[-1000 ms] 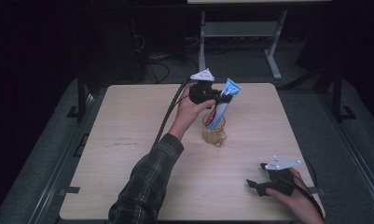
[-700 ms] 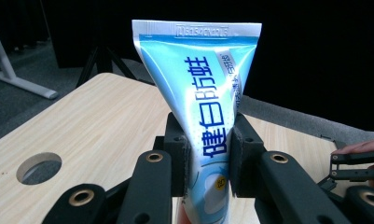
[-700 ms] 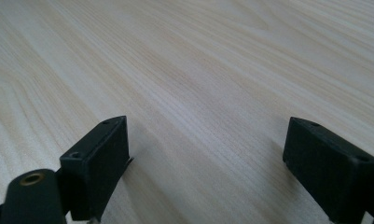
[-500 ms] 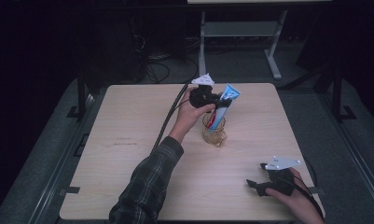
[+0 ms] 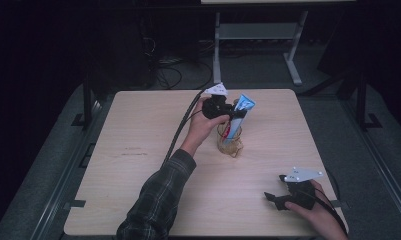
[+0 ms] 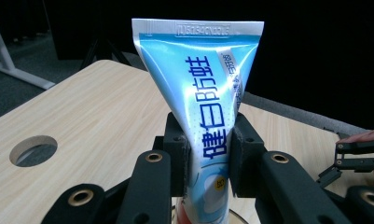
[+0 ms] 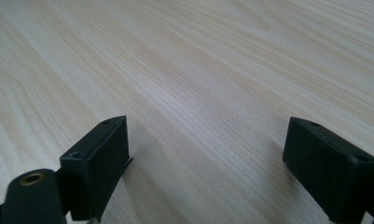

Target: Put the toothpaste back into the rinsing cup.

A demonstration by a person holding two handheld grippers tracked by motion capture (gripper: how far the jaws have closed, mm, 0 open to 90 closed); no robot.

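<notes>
The left gripper (image 6: 208, 158) pinches a blue and white toothpaste tube (image 6: 201, 93) between its jaws, the pads pressed on either side of the tube's lower half; the tube stands nearly upright, crimped end up, tilted a little; in the high view the tube (image 5: 240, 112) rises out of a clear glass cup (image 5: 229, 141) that stands near the middle of the wooden counter (image 5: 138, 150), its lower end inside the cup; the right gripper (image 5: 278, 199) rests low at the counter's near right corner, well apart from the cup; its jaws are spread wide with bare wood between them (image 7: 208, 163).
</notes>
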